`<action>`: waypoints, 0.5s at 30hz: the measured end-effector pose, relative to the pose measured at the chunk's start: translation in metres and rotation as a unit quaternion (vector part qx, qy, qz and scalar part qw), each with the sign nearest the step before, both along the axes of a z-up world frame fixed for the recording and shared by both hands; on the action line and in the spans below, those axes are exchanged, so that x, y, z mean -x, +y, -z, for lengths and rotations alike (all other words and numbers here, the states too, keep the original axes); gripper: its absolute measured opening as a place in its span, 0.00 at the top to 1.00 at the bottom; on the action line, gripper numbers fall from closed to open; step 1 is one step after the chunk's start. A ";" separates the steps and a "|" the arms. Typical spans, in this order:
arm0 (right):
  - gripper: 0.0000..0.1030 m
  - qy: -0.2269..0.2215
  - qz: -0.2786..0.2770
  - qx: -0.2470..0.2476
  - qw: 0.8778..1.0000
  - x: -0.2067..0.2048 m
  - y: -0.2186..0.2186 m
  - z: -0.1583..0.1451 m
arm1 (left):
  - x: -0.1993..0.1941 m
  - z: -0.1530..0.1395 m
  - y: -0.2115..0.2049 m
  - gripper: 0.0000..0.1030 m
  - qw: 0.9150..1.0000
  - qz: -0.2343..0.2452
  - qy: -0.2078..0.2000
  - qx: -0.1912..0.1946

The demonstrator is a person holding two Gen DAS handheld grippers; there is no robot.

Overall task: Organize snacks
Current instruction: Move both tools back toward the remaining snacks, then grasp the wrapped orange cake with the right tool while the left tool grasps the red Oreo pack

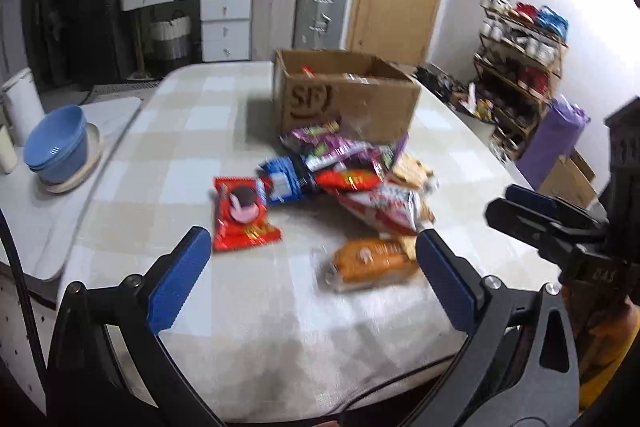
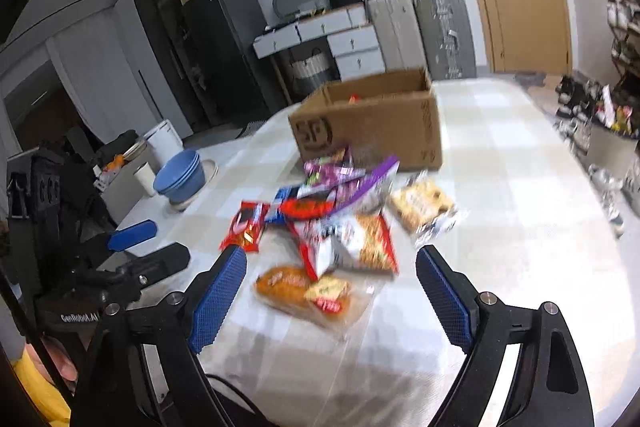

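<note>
Loosely heaped, the snack packets [image 2: 332, 223] lie on the checked table [image 2: 500, 195] just before the cardboard box [image 2: 372, 123]. Both the left gripper [image 1: 312, 275] and right gripper [image 2: 330, 291] hover spread and empty; next, one packet likely needs pinching and boxing.

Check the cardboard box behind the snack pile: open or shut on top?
Open. The cardboard box shows no lid, its inner walls are visible, and something orange-red sits inside; how full it is cannot be told.
</note>
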State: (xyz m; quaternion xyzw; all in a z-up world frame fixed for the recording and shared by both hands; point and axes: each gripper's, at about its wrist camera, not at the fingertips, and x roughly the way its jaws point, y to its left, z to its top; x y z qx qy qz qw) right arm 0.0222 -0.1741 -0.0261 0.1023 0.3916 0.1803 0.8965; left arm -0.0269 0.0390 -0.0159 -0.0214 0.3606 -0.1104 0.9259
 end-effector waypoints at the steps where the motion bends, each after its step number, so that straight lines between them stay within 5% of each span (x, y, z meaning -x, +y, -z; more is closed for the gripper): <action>1: 0.14 0.005 -0.001 -0.002 1.000 -0.001 0.001 0.005 | -0.001 0.006 -0.001 0.01 1.000 0.001 0.004 -0.001; 15: 0.14 0.055 -0.074 0.040 0.995 -0.023 0.048 0.058 | -0.034 0.066 0.014 0.02 0.998 -0.022 0.062 0.025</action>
